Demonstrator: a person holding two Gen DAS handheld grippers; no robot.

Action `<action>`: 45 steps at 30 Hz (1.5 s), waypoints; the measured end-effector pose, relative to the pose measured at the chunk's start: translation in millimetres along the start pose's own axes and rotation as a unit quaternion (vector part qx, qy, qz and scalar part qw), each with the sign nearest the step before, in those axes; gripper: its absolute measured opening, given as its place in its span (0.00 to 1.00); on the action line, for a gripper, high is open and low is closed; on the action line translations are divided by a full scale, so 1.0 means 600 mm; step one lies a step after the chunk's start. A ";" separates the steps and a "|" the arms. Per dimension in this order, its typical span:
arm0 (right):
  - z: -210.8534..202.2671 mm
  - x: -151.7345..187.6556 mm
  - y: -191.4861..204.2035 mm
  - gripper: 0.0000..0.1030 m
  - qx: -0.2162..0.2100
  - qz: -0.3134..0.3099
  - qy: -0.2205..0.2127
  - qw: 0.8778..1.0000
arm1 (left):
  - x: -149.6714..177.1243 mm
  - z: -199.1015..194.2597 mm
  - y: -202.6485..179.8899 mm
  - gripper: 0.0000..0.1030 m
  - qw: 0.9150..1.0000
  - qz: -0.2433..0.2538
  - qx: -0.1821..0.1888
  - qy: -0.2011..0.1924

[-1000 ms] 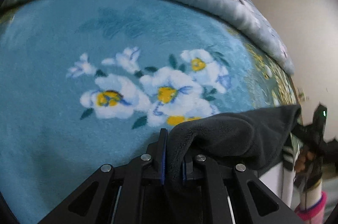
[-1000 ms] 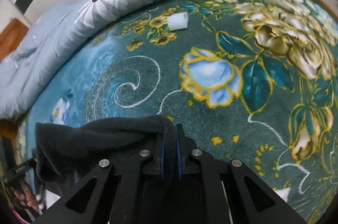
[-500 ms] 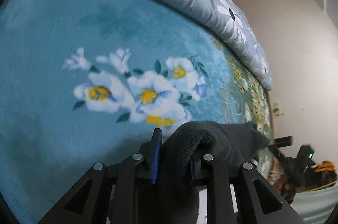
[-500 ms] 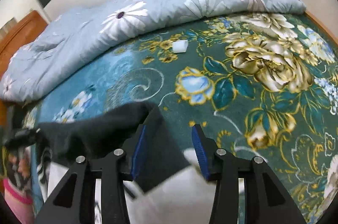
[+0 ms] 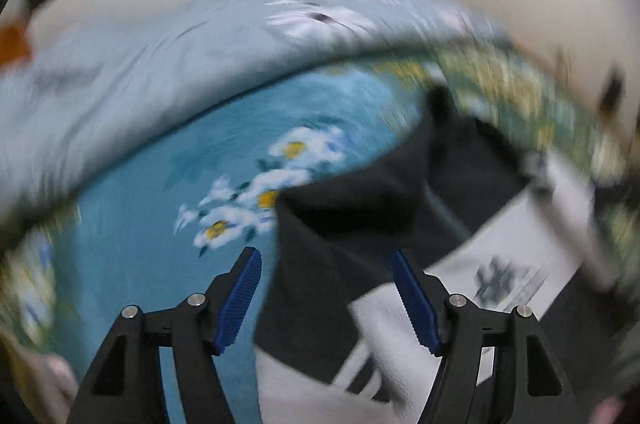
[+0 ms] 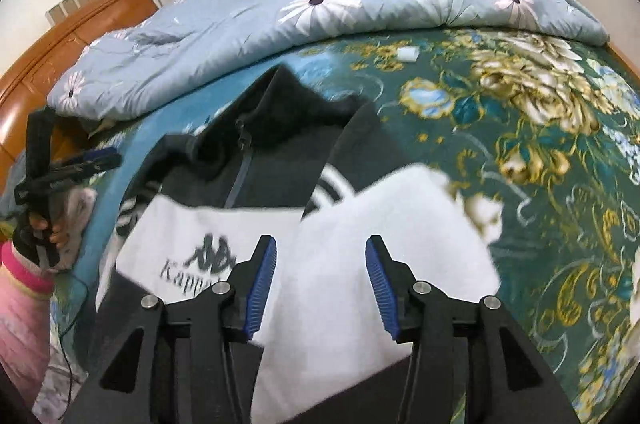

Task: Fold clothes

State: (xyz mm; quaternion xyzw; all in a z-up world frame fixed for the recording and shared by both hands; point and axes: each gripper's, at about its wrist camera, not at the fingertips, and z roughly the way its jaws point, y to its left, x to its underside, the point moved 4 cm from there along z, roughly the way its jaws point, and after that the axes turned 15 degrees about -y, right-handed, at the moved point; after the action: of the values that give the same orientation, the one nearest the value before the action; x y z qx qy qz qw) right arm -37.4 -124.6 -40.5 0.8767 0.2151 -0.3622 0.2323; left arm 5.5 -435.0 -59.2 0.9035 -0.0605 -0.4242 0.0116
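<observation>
Opening left hand-held gripper, jacket released, dropped

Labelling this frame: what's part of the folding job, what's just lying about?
Job:
- jacket, black and white, spread on the bed
- left gripper, opening, empty
- right gripper, opening, empty

Lying about:
- blanket
- quilt
- small white block
- headboard

Jacket lies on the bed blanket before my tools; quilt behind it, headboard far left.

R gripper opening over jacket, floral bedspread
</observation>
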 end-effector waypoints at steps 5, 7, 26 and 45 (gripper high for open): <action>-0.033 0.032 -0.005 0.46 0.005 0.002 0.000 1.000 | 0.004 0.106 -0.075 0.70 0.992 0.110 -0.036 0.052; -0.050 0.042 -0.020 0.46 0.012 0.006 -0.002 1.000 | -0.007 0.146 -0.063 0.70 0.991 0.100 -0.068 0.056; -0.121 0.130 0.010 0.53 -0.021 -0.008 0.006 1.000 | -0.060 0.000 0.034 0.70 0.965 -0.259 -0.009 -0.036; -0.181 0.131 -0.046 0.05 0.084 0.014 -0.018 0.996 | 0.152 -0.241 0.015 0.78 0.933 -0.341 -0.009 -0.119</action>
State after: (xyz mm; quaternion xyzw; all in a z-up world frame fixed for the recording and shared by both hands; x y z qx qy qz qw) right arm 56.5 -25.0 -36.8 0.8893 0.1678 -0.3914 0.1665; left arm 173.1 -459.5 -36.1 0.8125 0.2536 -0.5078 -0.1328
